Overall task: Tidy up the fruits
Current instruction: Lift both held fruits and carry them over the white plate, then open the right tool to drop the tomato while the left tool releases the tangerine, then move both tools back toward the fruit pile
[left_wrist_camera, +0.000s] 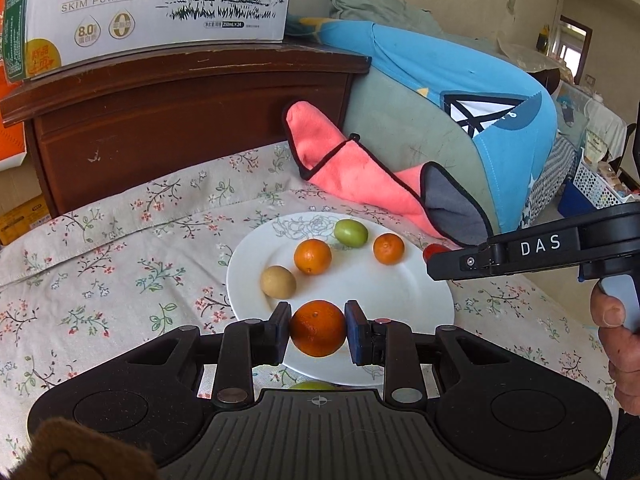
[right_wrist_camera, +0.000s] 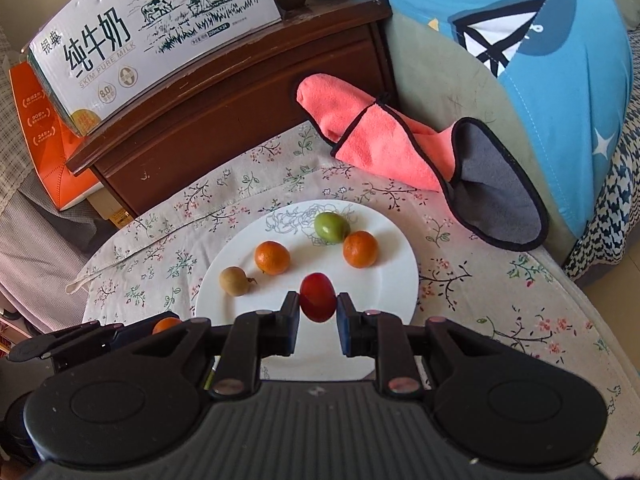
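Observation:
A white plate (left_wrist_camera: 400, 304) lies on the floral cloth, also in the right wrist view (right_wrist_camera: 396, 276). On it are two small oranges (left_wrist_camera: 313, 256) (left_wrist_camera: 389, 249), a green fruit (left_wrist_camera: 351, 233) and a brown fruit (left_wrist_camera: 278, 281). My left gripper (left_wrist_camera: 318, 330) is shut on a third orange (left_wrist_camera: 318, 334) above the plate's near edge. My right gripper (right_wrist_camera: 318, 312) is shut on a red fruit (right_wrist_camera: 318, 298) above the plate. The right gripper shows in the left wrist view (left_wrist_camera: 432, 256) at the plate's right edge. A green fruit (left_wrist_camera: 312, 386) peeks out under the left gripper.
A pink and grey cloth (left_wrist_camera: 360, 172) lies behind the plate against a blue and green cushion (left_wrist_camera: 460, 92). A dark wooden headboard (left_wrist_camera: 180, 120) carries a milk carton box (left_wrist_camera: 160, 4). The floral cloth (left_wrist_camera: 120, 272) covers the surface around the plate.

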{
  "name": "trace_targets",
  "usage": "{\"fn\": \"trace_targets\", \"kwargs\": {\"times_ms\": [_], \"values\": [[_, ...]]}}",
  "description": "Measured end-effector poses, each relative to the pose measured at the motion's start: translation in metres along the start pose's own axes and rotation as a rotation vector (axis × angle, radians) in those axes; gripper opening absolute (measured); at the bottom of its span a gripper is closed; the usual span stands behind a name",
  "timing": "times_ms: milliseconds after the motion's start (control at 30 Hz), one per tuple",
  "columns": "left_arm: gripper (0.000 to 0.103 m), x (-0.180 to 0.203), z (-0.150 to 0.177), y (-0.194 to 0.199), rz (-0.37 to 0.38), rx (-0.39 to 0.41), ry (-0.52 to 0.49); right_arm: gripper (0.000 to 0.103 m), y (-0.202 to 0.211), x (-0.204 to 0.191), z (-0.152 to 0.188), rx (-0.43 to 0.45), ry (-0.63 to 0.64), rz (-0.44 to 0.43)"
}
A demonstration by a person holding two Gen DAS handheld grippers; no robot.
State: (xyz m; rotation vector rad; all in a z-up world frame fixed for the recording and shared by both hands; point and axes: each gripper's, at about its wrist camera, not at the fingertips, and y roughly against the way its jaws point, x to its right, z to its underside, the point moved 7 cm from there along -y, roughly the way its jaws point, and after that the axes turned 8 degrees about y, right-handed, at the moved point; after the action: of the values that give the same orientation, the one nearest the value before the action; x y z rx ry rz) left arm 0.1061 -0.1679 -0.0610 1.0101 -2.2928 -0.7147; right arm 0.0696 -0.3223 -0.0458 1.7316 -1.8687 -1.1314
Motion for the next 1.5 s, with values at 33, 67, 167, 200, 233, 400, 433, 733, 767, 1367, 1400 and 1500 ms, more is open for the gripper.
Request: {"fn": "trace_targets", "kwargs": {"times_ms": [33, 67, 167, 200, 233, 400, 433, 733, 767, 1367, 1400, 1500], "values": [[0.026, 0.0, 0.0, -0.003, -0.002, -0.002, 0.003, 0.02, -0.003, 0.001, 0.0, -0.006, -0.003, 0.0], [0.026, -0.001, -0.001, -0.006, -0.005, -0.003, 0.002, 0.02, -0.006, 0.001, 0.0, -0.014, -0.007, 0.001], [0.026, -0.001, -0.001, -0.013, -0.01, -0.01, 0.008, 0.02, -0.016, 0.002, 0.0, -0.034, -0.012, 0.009], [0.026, -0.001, -0.002, -0.016, -0.013, -0.014, 0.015, 0.02, -0.019, 0.002, 0.0, -0.04, -0.015, 0.011], [0.026, -0.002, -0.002, -0.018, -0.019, -0.017, 0.018, 0.02, -0.021, 0.002, 0.0, -0.043, -0.016, 0.014], [0.026, 0.0, -0.002, -0.028, -0.044, -0.028, 0.018, 0.02, -0.032, 0.004, 0.0, -0.058, -0.017, 0.037], [0.026, 0.001, -0.002, -0.029, -0.049, -0.031, 0.017, 0.02, -0.034, 0.005, 0.0, -0.061, -0.019, 0.04], [0.028, 0.005, -0.001, -0.034, -0.078, -0.039, 0.013, 0.024, -0.048, 0.013, 0.004, -0.087, -0.061, 0.061], [0.029, 0.004, -0.001, -0.034, -0.079, -0.038, 0.016, 0.024, -0.049, 0.014, 0.003, -0.087, -0.077, 0.059], [0.093, -0.023, -0.024, 0.008, -0.179, -0.002, 0.136, 0.076, -0.028, -0.001, -0.011, -0.022, -0.093, -0.019], [0.093, -0.027, -0.024, 0.011, -0.188, -0.006, 0.147, 0.078, -0.026, -0.002, -0.01, -0.017, -0.091, -0.019], [0.094, -0.04, -0.023, 0.019, -0.207, -0.024, 0.173, 0.085, -0.02, -0.007, -0.008, -0.009, -0.081, -0.024]]}}
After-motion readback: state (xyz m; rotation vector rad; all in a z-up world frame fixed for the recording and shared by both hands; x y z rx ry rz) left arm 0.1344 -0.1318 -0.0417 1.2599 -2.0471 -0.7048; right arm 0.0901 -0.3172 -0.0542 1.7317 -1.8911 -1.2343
